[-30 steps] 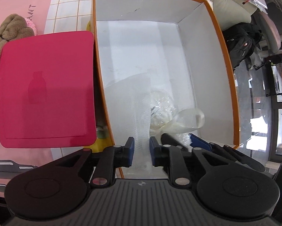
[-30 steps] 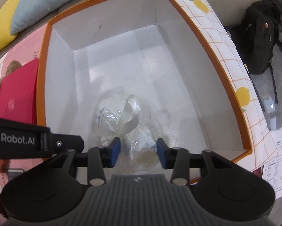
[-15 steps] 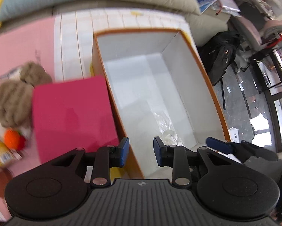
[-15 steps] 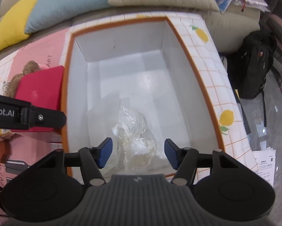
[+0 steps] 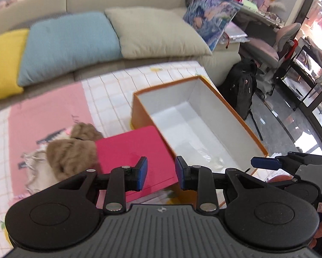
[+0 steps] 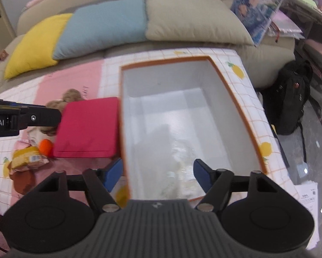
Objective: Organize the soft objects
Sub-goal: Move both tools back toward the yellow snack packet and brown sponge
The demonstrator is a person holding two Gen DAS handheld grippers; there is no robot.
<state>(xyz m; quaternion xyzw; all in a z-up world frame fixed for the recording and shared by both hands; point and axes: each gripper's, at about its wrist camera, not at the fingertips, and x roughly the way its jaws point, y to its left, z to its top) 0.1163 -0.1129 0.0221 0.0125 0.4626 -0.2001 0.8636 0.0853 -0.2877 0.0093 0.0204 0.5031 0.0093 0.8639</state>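
With a clear plastic bundle (image 6: 182, 172) lying in the box (image 6: 232, 99), my left tool (image 5: 161, 173) and right tool (image 6: 157, 175) are released and empty, and the brown plush toy (image 5: 71, 153) remains outside.

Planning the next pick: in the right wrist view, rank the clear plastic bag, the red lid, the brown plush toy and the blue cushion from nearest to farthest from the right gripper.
From the right gripper:
1. Clear plastic bag, in the box, between the fingers.
2. Red lid, left of the box.
3. Brown plush toy, behind the lid.
4. Blue cushion, on the sofa.
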